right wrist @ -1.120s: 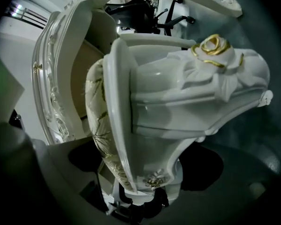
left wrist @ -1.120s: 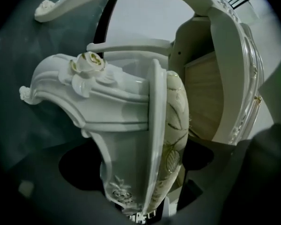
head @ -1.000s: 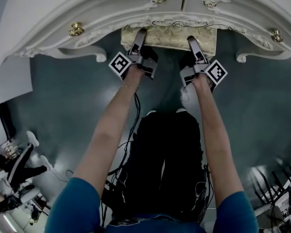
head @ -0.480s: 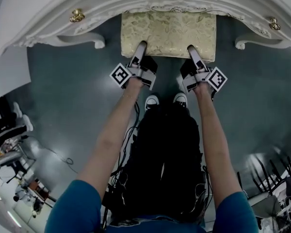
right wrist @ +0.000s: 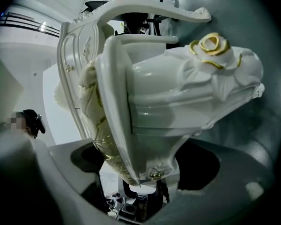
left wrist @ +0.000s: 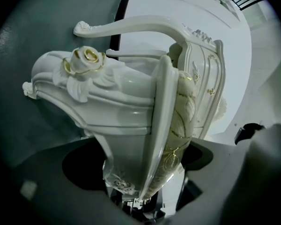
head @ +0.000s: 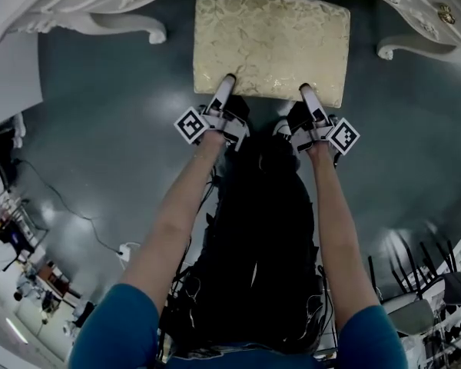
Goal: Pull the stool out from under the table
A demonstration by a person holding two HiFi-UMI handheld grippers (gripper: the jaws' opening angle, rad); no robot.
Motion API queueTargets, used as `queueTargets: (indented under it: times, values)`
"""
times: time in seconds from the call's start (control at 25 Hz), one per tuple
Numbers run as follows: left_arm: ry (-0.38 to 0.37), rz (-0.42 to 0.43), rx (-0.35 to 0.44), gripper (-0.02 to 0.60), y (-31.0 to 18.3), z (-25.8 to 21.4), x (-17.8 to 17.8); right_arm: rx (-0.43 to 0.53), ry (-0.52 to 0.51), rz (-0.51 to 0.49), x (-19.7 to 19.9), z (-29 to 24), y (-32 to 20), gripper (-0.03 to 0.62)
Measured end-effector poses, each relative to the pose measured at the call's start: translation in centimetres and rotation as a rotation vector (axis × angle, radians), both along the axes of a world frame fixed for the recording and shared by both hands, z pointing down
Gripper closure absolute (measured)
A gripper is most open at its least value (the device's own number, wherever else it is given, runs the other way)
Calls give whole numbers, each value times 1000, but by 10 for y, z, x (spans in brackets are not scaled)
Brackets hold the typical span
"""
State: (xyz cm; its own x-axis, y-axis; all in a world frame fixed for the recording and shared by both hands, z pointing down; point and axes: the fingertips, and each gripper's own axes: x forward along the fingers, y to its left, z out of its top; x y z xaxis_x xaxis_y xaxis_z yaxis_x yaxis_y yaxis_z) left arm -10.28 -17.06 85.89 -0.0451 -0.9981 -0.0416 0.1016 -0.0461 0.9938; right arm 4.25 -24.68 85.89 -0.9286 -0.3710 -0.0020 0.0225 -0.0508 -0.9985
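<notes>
The stool [head: 270, 43] has a cream, gold-patterned cushion and a white carved frame, and it stands on the dark floor in front of the white ornate table [head: 77, 10]. Almost all of its seat shows in the head view. My left gripper [head: 224, 91] is shut on the near edge's left part. My right gripper [head: 307, 94] is shut on the near edge's right part. In the left gripper view the stool's rail and cushion edge [left wrist: 131, 121] run down between the jaws of the left gripper [left wrist: 140, 191]. The right gripper view shows the stool's rail [right wrist: 168, 111] clamped in the right gripper [right wrist: 140, 182].
The table's curled legs [head: 142, 28] [head: 399, 48] flank the stool on both sides. The person's black-clad legs [head: 261, 237] are right behind the grippers. Cables [head: 84, 229] and equipment [head: 23, 275] lie at the lower left. Dark chair frames [head: 430, 283] stand at the lower right.
The stool has slid out from under the table toward the person, with far more of its cushion showing. Both grippers came back with it, still clamped on its near edge.
</notes>
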Motion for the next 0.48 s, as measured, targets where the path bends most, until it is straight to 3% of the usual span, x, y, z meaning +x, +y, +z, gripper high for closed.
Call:
queueTargets:
  times: [0.28,0.48]
  values:
    - [7,-22,-5,95,16,-1,14,-9,-6,-52,10,-1,12,141]
    - [7,-41,-7,95,66,5,58,-15,-4,-123,49,3,54,141]
